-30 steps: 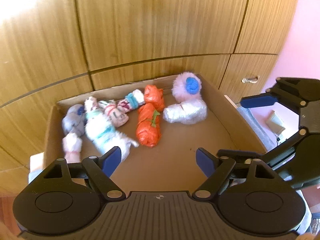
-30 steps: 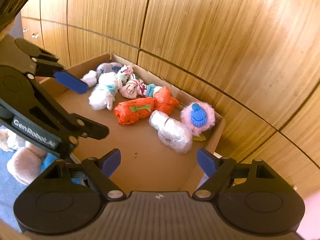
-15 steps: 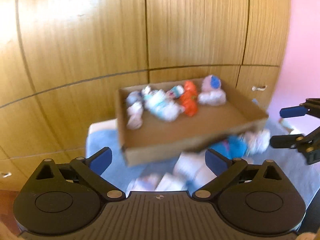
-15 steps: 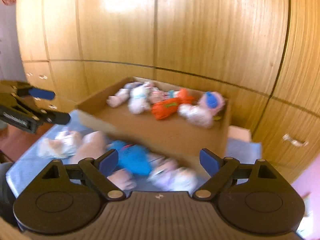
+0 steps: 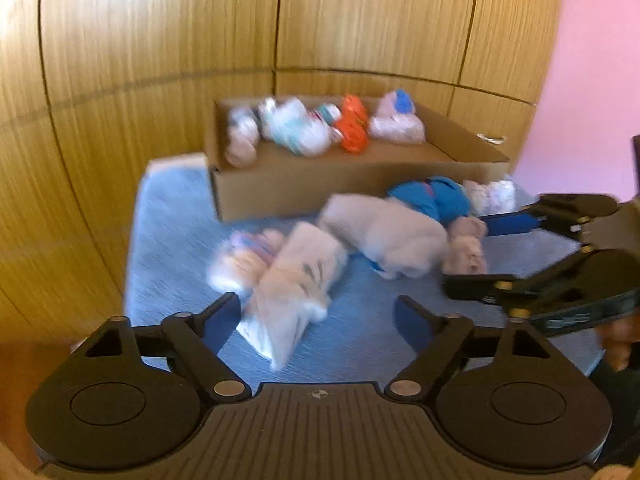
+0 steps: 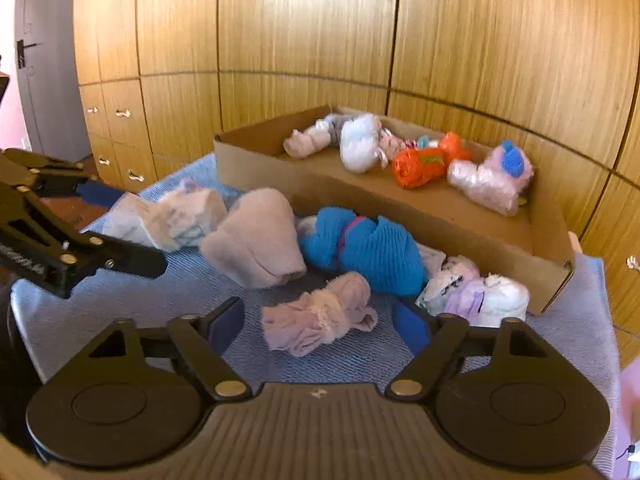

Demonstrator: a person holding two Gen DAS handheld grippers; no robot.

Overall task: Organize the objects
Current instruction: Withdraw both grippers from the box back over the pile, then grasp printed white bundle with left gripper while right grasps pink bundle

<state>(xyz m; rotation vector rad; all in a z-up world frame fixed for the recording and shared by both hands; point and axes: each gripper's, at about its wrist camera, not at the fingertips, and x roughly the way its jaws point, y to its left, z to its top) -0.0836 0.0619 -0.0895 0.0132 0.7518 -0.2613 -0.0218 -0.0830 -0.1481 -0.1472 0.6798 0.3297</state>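
A cardboard box (image 5: 280, 188) (image 6: 400, 208) stands on a blue mat (image 5: 172, 232) (image 6: 580, 332) and holds several rolled sock bundles, among them an orange one (image 5: 352, 128) (image 6: 420, 164). Loose bundles lie in front of it: a white packet (image 5: 296, 280) (image 6: 160, 220), a beige roll (image 5: 384, 236) (image 6: 256, 240), a blue roll (image 5: 436, 200) (image 6: 360, 248), a pink one (image 6: 320, 320) and a white-lilac one (image 6: 476, 292). My left gripper (image 5: 316, 316) is open above the white packet. My right gripper (image 6: 320, 320) is open around the pink bundle.
Wooden cupboard doors (image 5: 160, 40) (image 6: 320, 20) rise right behind the box. A pink wall (image 5: 592, 80) is to the right. A grey door (image 6: 36, 60) stands at the far left. The mat's edge drops off at the left (image 5: 132, 280).
Both grippers have pulled back from over the box and dropped low over the mat. The loose bundles in front of the box have come into view. Both stay open.
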